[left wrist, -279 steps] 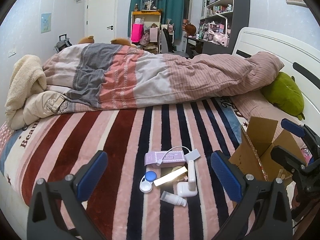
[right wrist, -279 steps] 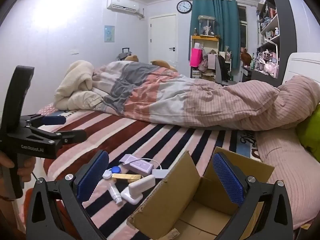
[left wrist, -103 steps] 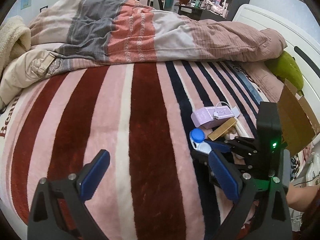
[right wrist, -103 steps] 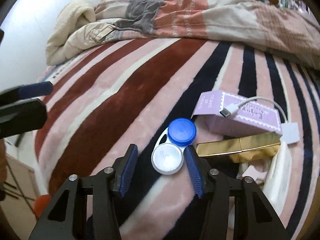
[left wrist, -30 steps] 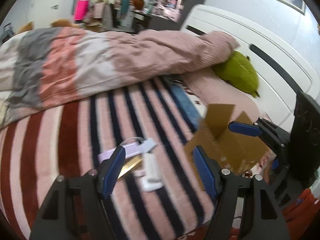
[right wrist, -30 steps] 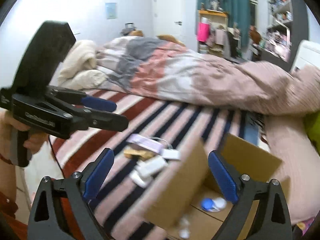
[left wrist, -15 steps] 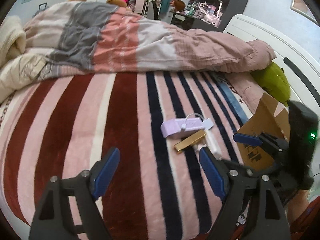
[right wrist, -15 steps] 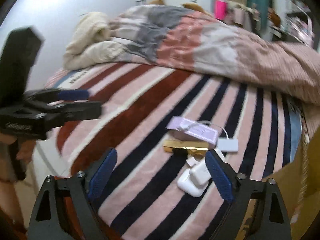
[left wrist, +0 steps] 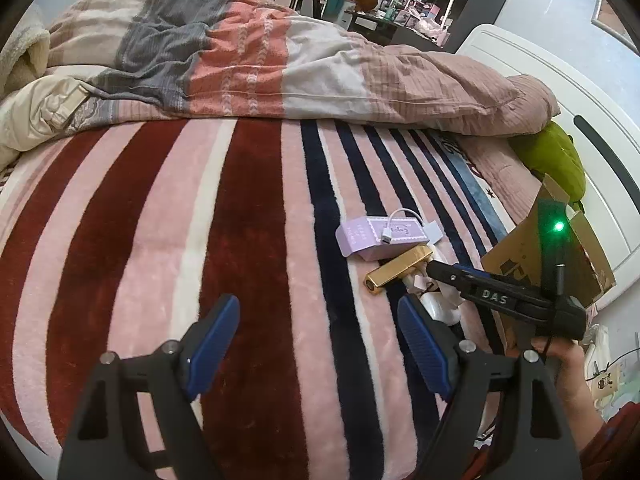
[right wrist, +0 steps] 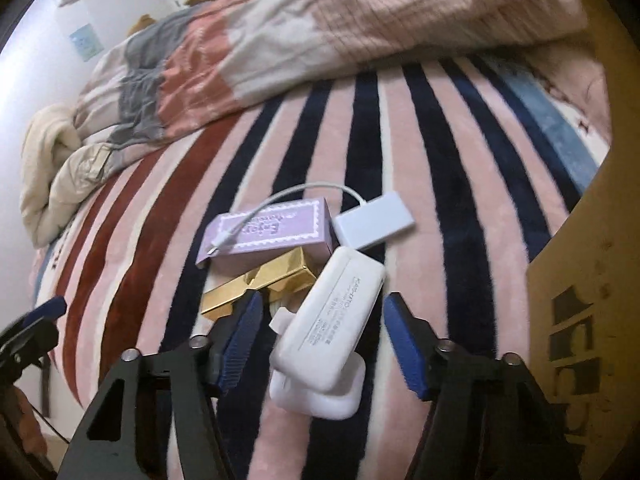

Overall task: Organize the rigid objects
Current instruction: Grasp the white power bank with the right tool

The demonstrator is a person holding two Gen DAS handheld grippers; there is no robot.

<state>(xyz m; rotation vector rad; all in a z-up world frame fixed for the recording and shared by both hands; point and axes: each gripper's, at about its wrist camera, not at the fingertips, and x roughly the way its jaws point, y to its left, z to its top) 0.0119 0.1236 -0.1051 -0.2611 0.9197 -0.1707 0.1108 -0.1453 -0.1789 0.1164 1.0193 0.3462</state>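
Observation:
A small pile lies on the striped blanket: a white oblong case (right wrist: 336,312) on a white block (right wrist: 320,396), a gold box (right wrist: 256,284), a purple box (right wrist: 268,228) with a white cable and adapter (right wrist: 374,220). My right gripper (right wrist: 322,340) is open, its fingers on either side of the white case's near end. My left gripper (left wrist: 318,340) is open and empty over the blanket, left of the pile. The pile shows there too, with the gold box (left wrist: 400,270) and purple box (left wrist: 374,236).
A cardboard box (right wrist: 592,280) stands open at the right edge of the bed, close to the pile; it also shows in the left wrist view (left wrist: 520,248). A rumpled duvet (left wrist: 280,64) lies across the far bed. A green pillow (left wrist: 556,160) sits by the white headboard.
My right gripper has moved down and in close to the pile, its fingers now around the white case. My left gripper has shifted slightly nearer the blanket.

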